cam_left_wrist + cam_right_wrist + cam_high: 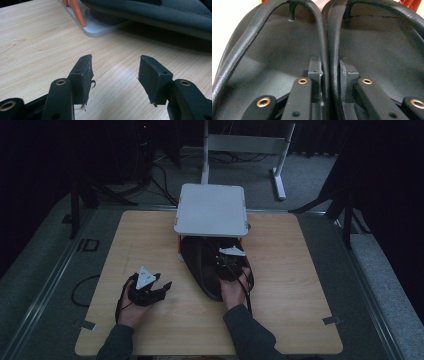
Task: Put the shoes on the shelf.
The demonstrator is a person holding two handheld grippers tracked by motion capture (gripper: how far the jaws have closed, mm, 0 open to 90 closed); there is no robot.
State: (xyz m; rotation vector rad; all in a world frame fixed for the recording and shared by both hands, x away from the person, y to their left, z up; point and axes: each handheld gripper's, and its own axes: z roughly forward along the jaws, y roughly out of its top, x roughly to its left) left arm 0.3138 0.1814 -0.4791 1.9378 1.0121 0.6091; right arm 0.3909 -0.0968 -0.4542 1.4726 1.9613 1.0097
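A pair of black leather slippers (199, 265) lies on the wooden table (145, 235), toes under a white raised platform (211, 210). My right gripper (226, 260) rests on the pair. In the right gripper view my right gripper (330, 67) is shut on the two touching inner rims, with the left slipper (274, 50) and the right slipper (382, 50) on either side. My left gripper (162, 287) lies on the table left of the slippers, open and holding nothing. In the left gripper view my left gripper (115, 72) points at bare wood, with a slipper's side (155, 12) beyond.
The white platform stands on orange legs (77, 12) over a pale base plate (100, 27). Dark floor, cables and a white frame (245, 145) lie beyond the table's far edge. Bare wood stretches to the left and right of the slippers.
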